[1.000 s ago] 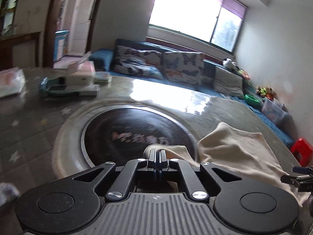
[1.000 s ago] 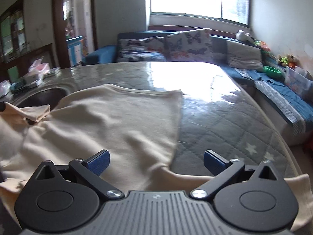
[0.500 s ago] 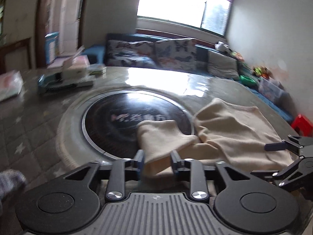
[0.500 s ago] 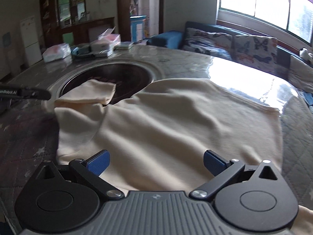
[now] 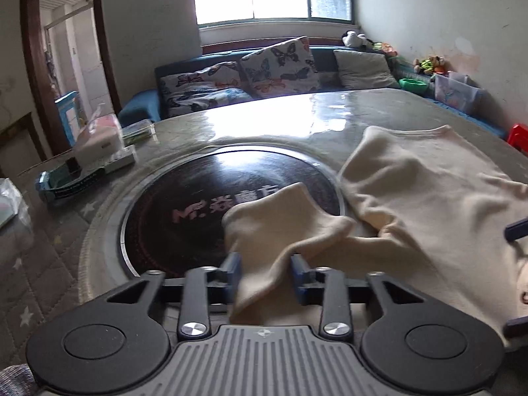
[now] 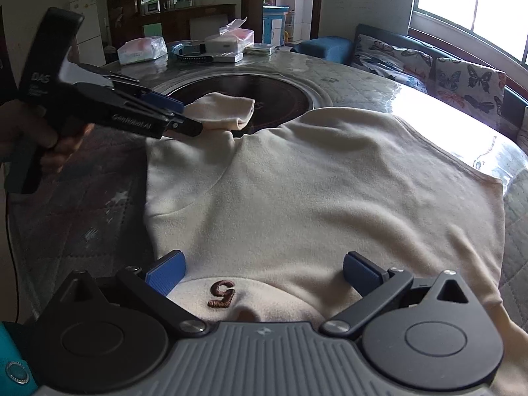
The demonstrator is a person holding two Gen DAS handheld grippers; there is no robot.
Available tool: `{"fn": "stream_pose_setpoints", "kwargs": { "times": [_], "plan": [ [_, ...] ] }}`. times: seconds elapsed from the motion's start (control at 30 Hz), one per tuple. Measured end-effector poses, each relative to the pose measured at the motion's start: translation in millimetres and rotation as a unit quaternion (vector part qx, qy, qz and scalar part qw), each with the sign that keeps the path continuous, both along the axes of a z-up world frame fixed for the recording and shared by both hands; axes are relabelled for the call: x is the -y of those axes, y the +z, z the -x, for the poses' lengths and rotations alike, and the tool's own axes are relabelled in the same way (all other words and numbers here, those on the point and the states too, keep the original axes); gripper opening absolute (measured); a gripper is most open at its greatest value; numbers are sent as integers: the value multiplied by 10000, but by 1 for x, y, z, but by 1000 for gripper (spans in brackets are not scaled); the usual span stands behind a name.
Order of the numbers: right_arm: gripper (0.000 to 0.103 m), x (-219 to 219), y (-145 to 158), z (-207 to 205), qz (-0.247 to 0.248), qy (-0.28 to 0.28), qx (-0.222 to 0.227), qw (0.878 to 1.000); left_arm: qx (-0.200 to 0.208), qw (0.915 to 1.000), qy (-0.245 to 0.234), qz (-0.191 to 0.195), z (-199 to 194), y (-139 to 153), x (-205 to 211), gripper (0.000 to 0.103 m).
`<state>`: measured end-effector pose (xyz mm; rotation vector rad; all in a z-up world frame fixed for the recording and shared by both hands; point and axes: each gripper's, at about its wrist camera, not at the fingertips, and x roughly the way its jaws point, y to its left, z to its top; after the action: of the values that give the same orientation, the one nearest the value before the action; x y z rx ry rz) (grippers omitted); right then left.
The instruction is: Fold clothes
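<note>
A cream sweater (image 6: 330, 181) lies spread on the table, its body (image 5: 429, 191) to the right in the left wrist view. One sleeve (image 5: 283, 221) is folded onto the dark glass turntable (image 5: 184, 224). My left gripper (image 5: 264, 267) straddles that sleeve; its jaws are closing, the cloth lies between them, and the pads do not visibly press on it. The right wrist view shows it (image 6: 180, 117) at the sleeve (image 6: 224, 109), held by a hand. My right gripper (image 6: 262, 264) stands wide open over the sweater's near edge, by a stitched brown "5" (image 6: 221, 298).
Tissue boxes and a tray (image 5: 95, 138) sit at the table's far left, a plastic bag (image 6: 142, 49) beside them. A sofa with butterfly cushions (image 5: 274, 62) lines the far wall. A red stool (image 5: 518, 132) stands past the table's right edge.
The left gripper, shut on the sleeve a second ago, opened and dropped it onto the turntable, then narrowed again. The right gripper swung left across the sweater and stayed open.
</note>
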<state>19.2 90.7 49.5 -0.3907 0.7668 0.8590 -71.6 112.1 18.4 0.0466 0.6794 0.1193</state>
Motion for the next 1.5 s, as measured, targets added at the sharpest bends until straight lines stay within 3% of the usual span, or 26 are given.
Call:
{"fn": "stream_pose_setpoints", "kwargs": {
  "times": [0.07,0.17,0.3,0.47,0.6,0.73,0.8,0.9,1.1,1.23,1.4,1.5],
  "plan": [
    [103,1,1,3,15,35,-2,10000,64,9993,243,291,6,1,-13,11],
    [103,3,2,6,48,102,-4,9999,197,9941,780,722,19,4,-35,10],
    [103,3,5,7,144,202,-18,9997,235,9840,1450,1005,44,2,-61,8],
    [103,-2,18,-3,195,327,79,9992,232,9789,1561,1295,63,7,-70,12],
    [102,-7,33,-22,168,282,212,9992,366,9884,969,1115,60,18,-47,53],
    [100,-20,41,-52,152,87,247,9995,300,9971,329,618,42,16,-18,58],
    [99,-27,44,-69,111,-25,163,9998,187,9992,116,336,31,12,-7,58],
    [99,-35,45,-91,76,-193,86,9997,67,9995,265,125,17,5,-10,56],
    [99,-50,45,-137,102,-506,163,9985,138,9912,959,905,15,0,-52,31],
    [98,-64,43,-173,140,-696,199,9973,177,9873,1125,1106,18,0,-63,31],
    [85,-85,32,-218,237,-985,-6,9949,183,9842,1253,1234,21,2,-68,33],
    [79,-89,19,-227,612,-1053,-61,9925,162,9850,1207,1221,23,2,-67,33]
  ]
}}
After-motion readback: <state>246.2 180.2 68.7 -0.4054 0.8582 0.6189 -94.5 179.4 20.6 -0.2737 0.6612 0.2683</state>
